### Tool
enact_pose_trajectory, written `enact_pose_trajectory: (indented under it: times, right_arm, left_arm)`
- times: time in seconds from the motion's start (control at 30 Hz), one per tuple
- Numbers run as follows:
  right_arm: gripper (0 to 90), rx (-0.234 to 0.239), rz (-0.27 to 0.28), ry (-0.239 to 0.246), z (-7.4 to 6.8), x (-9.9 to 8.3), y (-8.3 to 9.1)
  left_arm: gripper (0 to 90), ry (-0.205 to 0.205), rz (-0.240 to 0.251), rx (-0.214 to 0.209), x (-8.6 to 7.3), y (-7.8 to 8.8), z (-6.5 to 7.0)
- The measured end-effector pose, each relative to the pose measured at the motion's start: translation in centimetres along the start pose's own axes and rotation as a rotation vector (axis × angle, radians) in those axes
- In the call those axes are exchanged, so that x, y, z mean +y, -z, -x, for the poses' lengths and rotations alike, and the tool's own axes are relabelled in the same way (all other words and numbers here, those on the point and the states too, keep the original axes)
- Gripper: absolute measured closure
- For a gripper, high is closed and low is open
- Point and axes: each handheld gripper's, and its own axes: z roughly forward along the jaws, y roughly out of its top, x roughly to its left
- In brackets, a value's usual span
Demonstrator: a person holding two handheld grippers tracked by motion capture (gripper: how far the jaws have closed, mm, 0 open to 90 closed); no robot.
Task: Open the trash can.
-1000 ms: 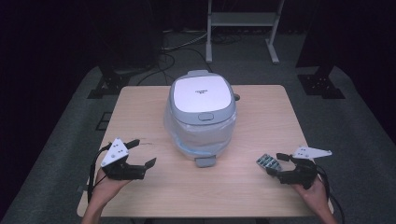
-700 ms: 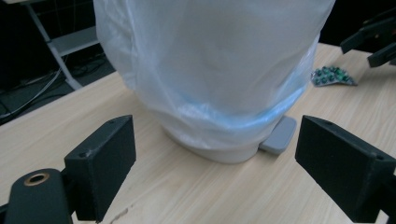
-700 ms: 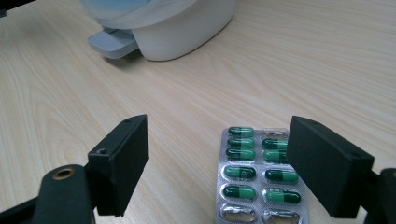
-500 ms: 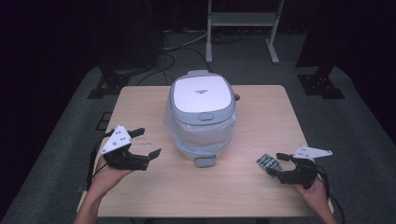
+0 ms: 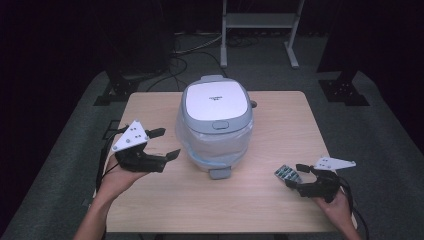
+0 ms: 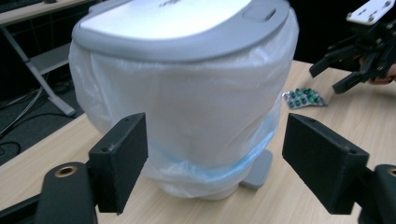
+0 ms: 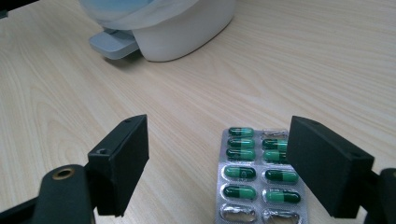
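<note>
left gripper (image 5: 162, 144) risen toward the bin (image 5: 216, 125) — blister pack (image 7: 259, 175) between right gripper's (image 7: 215, 163) jaws.

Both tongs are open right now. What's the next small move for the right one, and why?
Probably ease the right tongs down and forward to straddle the pill blister pack: it lies flat on the table, ungripped, under the open jaws, nearer one jaw. The left tongs face the lidded bin.

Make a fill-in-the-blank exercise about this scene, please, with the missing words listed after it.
1. The bin has a ____ lid.
2. The capsules in the blister pack are ____ in colour.
3. The jaws of the left gripper are ____.
4. The blister pack lies beside the ____ gripper.

Missing words: closed; green; open; right
</note>
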Motion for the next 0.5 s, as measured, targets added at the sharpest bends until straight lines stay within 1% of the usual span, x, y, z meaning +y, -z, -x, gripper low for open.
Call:
enact_pose_trajectory:
  times: [0.03, 0.07, 0.13, 0.2, 0.33, 0.37, 0.4, 0.5]
  right_arm:
    - [19.9, 0.000, 0.000, 0.000, 0.0, 0.0, 0.0]
    - [19.9, 0.000, -0.001, 0.000, 0.0, 0.0, 0.0]
    - [19.9, 0.000, -0.002, 0.001, 0.0, 0.0, 0.0]
    - [19.9, 0.000, -0.001, 0.002, 0.0, 0.0, 0.0]
    - [19.9, 0.000, -0.002, 0.003, 0.0, 0.0, -0.1]
    - [19.9, -0.001, -0.003, 0.003, 0.0, 0.0, 0.0]
    - [19.9, -0.001, -0.001, 0.001, 0.0, 0.0, 0.0]
    - [19.9, -0.001, -0.002, -0.001, 0.1, 0.0, 0.0]
  left_arm:
    - [23.7, -0.001, 0.001, -0.007, 0.4, 0.0, 0.0]
    - [26.7, -0.001, 0.001, -0.010, 0.6, 0.0, 0.0]
    - [27.8, -0.003, -0.007, -0.017, 1.1, 0.0, 0.0]
    - [32.5, -0.018, -0.010, -0.029, 1.6, -0.1, 0.1]
    - [41.4, -0.033, -0.016, -0.050, 2.3, -0.2, 0.1]
    - [42.3, -0.033, -0.018, -0.060, 2.5, -0.3, 0.1]
    - [44.4, -0.042, -0.021, -0.070, 2.7, -0.4, 0.1]
    - [51.9, -0.043, -0.029, -0.087, 3.2, -0.6, 0.0]
